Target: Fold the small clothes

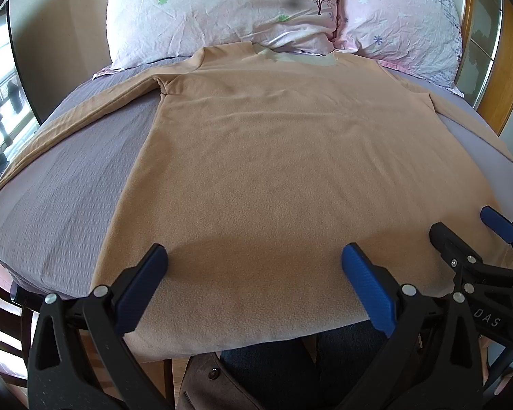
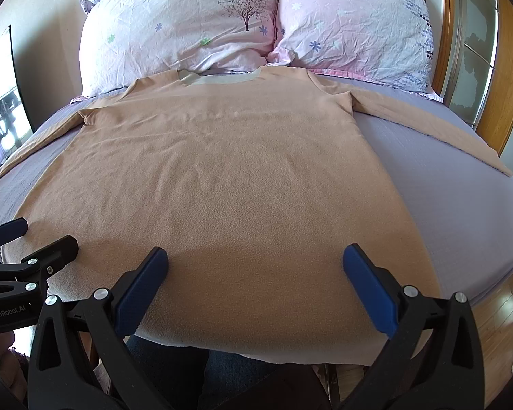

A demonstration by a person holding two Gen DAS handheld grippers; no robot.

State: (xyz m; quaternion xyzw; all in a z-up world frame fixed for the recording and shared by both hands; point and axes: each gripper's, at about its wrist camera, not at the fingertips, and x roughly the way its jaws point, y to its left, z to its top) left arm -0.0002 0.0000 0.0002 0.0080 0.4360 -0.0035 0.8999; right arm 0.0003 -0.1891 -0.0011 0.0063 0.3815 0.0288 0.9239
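Observation:
A tan long-sleeved fleece top [image 1: 273, 157] lies flat on the bed, collar toward the pillows and both sleeves spread out sideways; it also shows in the right wrist view [image 2: 222, 171]. Its hem hangs slightly over the near bed edge. My left gripper [image 1: 254, 263] is open and empty, just above the hem on the left half. My right gripper [image 2: 256, 263] is open and empty above the hem on the right half. The right gripper shows at the right of the left wrist view [image 1: 468, 235]; the left gripper shows at the left of the right wrist view [image 2: 30, 235].
The bed has a lilac sheet [image 1: 68, 184], seen also in the right wrist view [image 2: 444, 177]. Two floral pillows [image 1: 222, 10] lie at the head, behind the collar. A wooden headboard frame [image 2: 509, 78] stands at the right. The person's legs in jeans [image 1: 273, 369] are at the near edge.

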